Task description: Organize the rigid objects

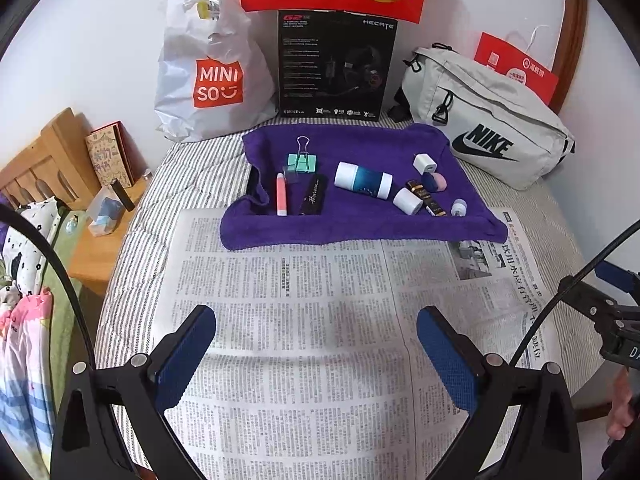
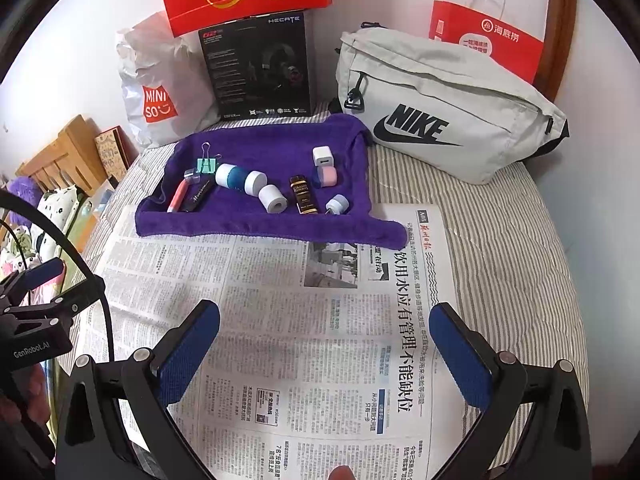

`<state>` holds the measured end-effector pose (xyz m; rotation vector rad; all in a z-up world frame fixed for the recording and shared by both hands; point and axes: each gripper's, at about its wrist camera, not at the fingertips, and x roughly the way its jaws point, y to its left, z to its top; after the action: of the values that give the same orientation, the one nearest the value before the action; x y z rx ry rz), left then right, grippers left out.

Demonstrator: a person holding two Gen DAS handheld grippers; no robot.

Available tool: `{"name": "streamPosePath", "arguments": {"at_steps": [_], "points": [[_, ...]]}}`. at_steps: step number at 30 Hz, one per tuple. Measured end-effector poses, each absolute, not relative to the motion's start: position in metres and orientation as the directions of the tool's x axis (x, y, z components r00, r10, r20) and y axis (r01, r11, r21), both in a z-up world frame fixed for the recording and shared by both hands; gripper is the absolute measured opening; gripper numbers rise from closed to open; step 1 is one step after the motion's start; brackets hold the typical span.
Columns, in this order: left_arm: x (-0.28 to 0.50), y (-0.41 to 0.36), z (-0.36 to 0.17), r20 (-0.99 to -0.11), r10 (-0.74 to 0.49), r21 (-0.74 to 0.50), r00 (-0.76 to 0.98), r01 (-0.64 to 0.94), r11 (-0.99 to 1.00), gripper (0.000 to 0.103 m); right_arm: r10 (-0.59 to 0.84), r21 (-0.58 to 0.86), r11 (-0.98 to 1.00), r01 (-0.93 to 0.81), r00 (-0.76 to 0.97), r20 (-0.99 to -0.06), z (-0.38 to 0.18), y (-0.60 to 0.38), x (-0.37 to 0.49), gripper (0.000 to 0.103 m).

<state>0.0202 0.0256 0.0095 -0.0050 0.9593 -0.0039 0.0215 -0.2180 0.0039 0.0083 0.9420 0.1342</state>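
A purple towel (image 1: 360, 224) (image 2: 256, 228) lies on the bed with several small rigid items on it: a green binder clip (image 1: 303, 160), a pink pen (image 1: 281, 196), a black case (image 1: 313, 199), a blue-and-white cylinder (image 1: 363, 180) (image 2: 240, 178), a white roll (image 1: 407, 201) (image 2: 273, 198), a white charger cube (image 1: 425, 163) (image 2: 322, 156), a dark gold-lettered tube (image 1: 425, 197) (image 2: 304, 195), a pink puff (image 2: 328, 176) and a small lilac cap (image 1: 458, 207) (image 2: 337, 203). My left gripper (image 1: 316, 320) and right gripper (image 2: 324, 316) hover open over the newspaper (image 1: 304, 320) (image 2: 280, 320), well short of the towel, holding nothing.
Against the wall stand a white shopping bag (image 1: 208, 80), a black headset box (image 1: 334, 66), a grey waist bag (image 1: 492, 128) (image 2: 440, 104) and red paper bags (image 2: 488, 36). A wooden nightstand (image 1: 100, 256) with small items sits left of the bed. Clothing hangs at far left.
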Motion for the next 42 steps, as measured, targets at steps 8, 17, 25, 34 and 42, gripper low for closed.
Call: {"name": "streamPosePath", "arguments": {"at_steps": [8, 17, 25, 34, 42], "points": [[0.0195, 0.0252, 0.0104, -0.817, -0.005, -0.003, 0.576, 0.005, 1.000, 0.102, 0.116, 0.062, 0.992, -0.111, 0.582, -0.805, 0.0036, -0.2191, 0.0201, 0.103], [0.0191, 0.0252, 0.0098, -0.821, -0.006, 0.000, 0.570, 0.010, 1.000, 0.102, 0.118, 0.067, 0.992, -0.109, 0.579, -0.806, 0.0021, -0.2190, 0.0195, 0.103], [0.0192, 0.0251, 0.0089, -0.823, -0.002, 0.005, 0.567, 0.011, 1.000, 0.102, 0.115, 0.063, 0.992, -0.109, 0.575, -0.810, 0.0004, -0.2185, 0.0201, 0.103], [0.0196, 0.0256, 0.0118, -0.822, 0.001, 0.008, 0.569, 0.009, 1.000, 0.102, 0.120, 0.067, 0.991, -0.112, 0.584, -0.803, 0.0051, -0.2181, 0.0177, 0.103], [0.0193, 0.0258, 0.0123, -0.822, 0.003, 0.009, 0.570, 0.008, 1.000, 0.102, 0.122, 0.072, 0.992, -0.108, 0.585, -0.802, 0.0066, -0.2192, 0.0179, 0.103]]}}
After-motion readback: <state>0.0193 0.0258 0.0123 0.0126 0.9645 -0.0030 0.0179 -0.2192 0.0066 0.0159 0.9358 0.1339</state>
